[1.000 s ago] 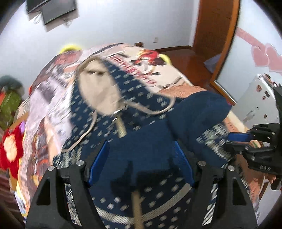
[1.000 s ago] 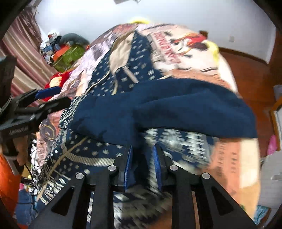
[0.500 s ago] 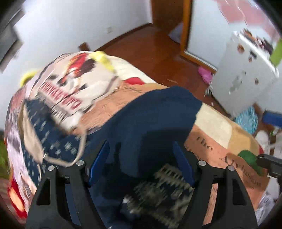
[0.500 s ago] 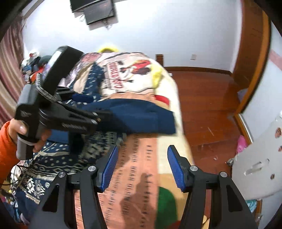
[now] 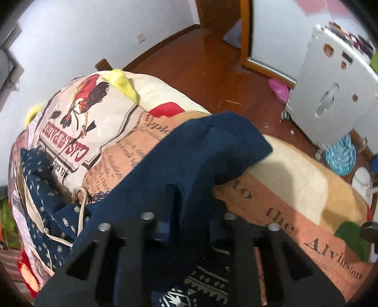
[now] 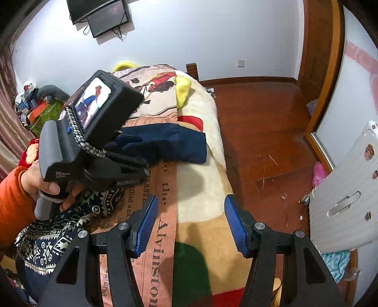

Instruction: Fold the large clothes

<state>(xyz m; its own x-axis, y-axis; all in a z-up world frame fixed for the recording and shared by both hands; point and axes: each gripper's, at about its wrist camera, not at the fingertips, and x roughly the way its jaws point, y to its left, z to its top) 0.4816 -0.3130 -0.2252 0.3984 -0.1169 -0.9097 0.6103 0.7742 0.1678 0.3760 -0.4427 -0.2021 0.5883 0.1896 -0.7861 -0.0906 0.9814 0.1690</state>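
A large navy hooded garment lies on the bed; its dotted hood (image 5: 40, 189) is at the left and its patterned body (image 6: 59, 240) near me. The plain navy sleeve (image 5: 200, 151) stretches right across the blanket. My left gripper (image 5: 186, 212) is closing, with the sleeve cloth bunched between its fingers and hiding the tips. In the right wrist view the left gripper (image 6: 127, 151) sits in a hand with an orange sleeve, on the navy sleeve (image 6: 165, 141). My right gripper (image 6: 189, 224) stands open above bare blanket, with nothing between its blue pads (image 6: 146, 224).
The bed's printed blanket (image 6: 203, 189) drops off on the right to a wooden floor (image 6: 259, 118). A white cabinet (image 6: 342, 200) and a pink slipper (image 6: 319, 174) lie beyond it. Screens (image 6: 101, 14) hang on the back wall, with toys (image 6: 40, 104) piled at the left.
The left gripper swung right from the garment's middle to the sleeve end and closed on the cloth. The right gripper opened, let go of the garment and moved right over the blanket.
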